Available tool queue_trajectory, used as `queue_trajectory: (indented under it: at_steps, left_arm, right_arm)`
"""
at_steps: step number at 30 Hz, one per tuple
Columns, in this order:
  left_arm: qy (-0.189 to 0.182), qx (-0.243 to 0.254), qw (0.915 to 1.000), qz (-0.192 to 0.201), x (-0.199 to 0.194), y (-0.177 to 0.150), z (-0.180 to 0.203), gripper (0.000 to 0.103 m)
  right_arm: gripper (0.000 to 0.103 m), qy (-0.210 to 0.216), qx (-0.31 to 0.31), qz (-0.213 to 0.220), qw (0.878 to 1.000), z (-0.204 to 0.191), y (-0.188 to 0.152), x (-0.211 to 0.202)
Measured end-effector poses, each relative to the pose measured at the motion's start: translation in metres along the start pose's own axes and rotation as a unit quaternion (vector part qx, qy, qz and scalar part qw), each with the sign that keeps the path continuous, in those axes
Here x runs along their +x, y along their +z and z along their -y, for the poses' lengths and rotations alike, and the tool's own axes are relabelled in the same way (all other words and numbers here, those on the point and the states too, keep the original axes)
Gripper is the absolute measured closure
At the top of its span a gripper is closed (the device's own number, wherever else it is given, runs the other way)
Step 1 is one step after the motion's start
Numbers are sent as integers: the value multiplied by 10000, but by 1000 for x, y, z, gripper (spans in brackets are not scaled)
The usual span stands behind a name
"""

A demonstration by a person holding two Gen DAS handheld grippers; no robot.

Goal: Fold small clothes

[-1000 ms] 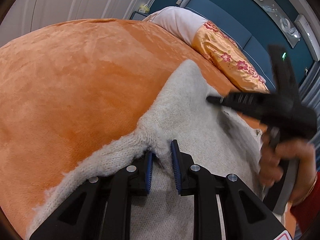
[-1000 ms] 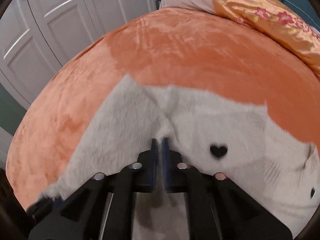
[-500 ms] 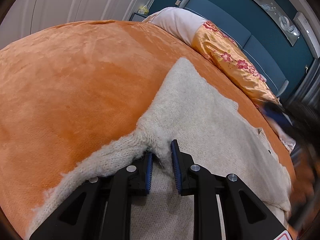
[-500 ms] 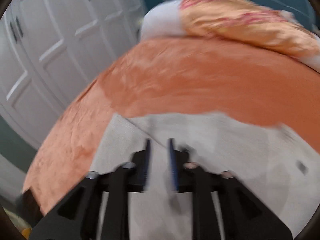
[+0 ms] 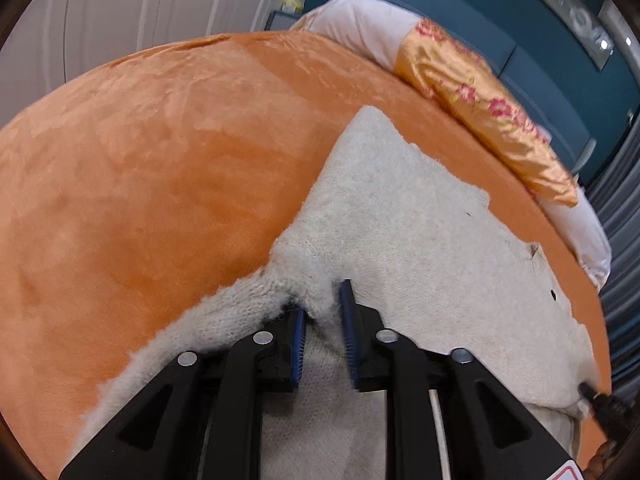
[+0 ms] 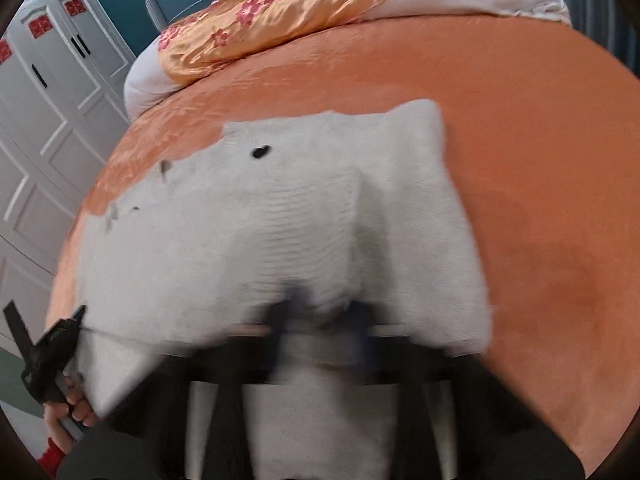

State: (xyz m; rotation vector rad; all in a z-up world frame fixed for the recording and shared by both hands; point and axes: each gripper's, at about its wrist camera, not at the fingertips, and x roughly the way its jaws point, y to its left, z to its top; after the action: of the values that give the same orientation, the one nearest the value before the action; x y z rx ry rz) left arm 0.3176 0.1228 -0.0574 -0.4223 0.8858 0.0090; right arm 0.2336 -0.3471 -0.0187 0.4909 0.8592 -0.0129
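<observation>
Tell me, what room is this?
Most likely a bedroom: an orange blanket covers a bed, a flowery pillow lies at its head, and white wardrobe doors stand beside it.

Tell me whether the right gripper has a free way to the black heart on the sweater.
Probably yes. The right gripper is shut on a fold of the cream sweater, its jaws having just closed. The black heart lies uncovered farther up, but reaching it means letting go first.

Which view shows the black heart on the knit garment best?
The right wrist view: the black heart sits in plain sight on the cream knit garment, only slightly blurred. The left wrist view shows just small dark marks near the garment's far edge, too small to read as a heart.
</observation>
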Motion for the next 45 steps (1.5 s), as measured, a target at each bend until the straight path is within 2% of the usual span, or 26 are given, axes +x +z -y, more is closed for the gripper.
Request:
queue_trajectory:
  at_steps: [2, 4, 5, 7, 8, 10, 12, 14, 16, 17, 18, 19, 20, 21, 25, 28, 32, 36, 43, 45]
  left_arm:
    - [29, -18, 10000, -68, -7, 7, 2, 95]
    - [148, -17, 9997, -198, -7, 11, 2, 95]
    - [218, -56, 9992, -316, -3, 12, 0, 95]
    - [352, -132, 9980, -502, 8, 10, -4, 95]
    - [403, -110, 9979, -503, 10, 9, -5, 95]
    - [524, 10, 9973, -522, 9, 10, 0, 95]
    - [590, 96, 9965, -580, 8, 10, 2, 90]
    - [458, 101, 9970, -613, -5, 10, 2, 88]
    - [334, 82, 9975, -617, -28, 6, -1, 80]
    - [323, 106, 9977, -589, -40, 2, -4, 73]
    - [303, 171, 9978, -567, -55, -4, -7, 64]
    - [310, 240, 9976, -563, -66, -9, -8, 58]
    - [367, 340, 9972, -561, -83, -19, -13, 46]
    - [416, 424, 9966, -570, -97, -28, -18, 39]
    - [571, 648, 9925, -864, -149, -79, -50, 32]
    - [503, 376, 9907, -1205, -170, -111, -75, 32]
    - [380, -279, 9874, -1508, -185, -149, -105, 32]
    - [230, -466, 9883, -1431, -194, -157, -107, 31]
    - [-118, -824, 9858, -1458, -188, -151, -112, 31]
    - [-279, -812, 9848, -1511, -187, -149, -108, 33]
  right_arm:
    - [97, 291, -11, 481, 9984, -7, 8, -30]
    - [98, 255, -22, 794, 9965, -4, 11, -46]
    - [98, 68, 24, 638, 9979, 6, 9, -35]
    - [98, -506, 250, -286, 9980, 38, -6, 19]
    - [98, -453, 372, -438, 9973, 47, -12, 28]
    - [98, -338, 427, -280, 9981, 48, -9, 19]
    - [95, -231, 444, -265, 9984, 45, -6, 11]
    - [92, -313, 435, -269, 9982, 41, -9, -2]
    - [90, -330, 392, -93, 9986, 38, -14, -32]
    - [78, -284, 365, -2, 9989, 40, -21, -52]
    - [58, -320, 326, 71, 9989, 41, -31, -73]
    - [49, -367, 278, 117, 9989, 42, -41, -87]
    - [44, -422, 206, 135, 9988, 45, -57, -105]
    - [44, -445, 151, 104, 9988, 47, -70, -122]
    - [42, -485, 248, -295, 9981, 58, -142, -181]
    - [39, -428, 414, -665, 9960, 67, -194, -208]
    - [37, -82, 882, -1036, 9907, 71, -234, -209]
    - [37, 264, 1168, -1097, 9867, 62, -246, -197]
    - [37, 459, 1437, -976, 9837, 58, -239, -179]
    - [42, 565, 1588, -914, 9814, 60, -237, -177]
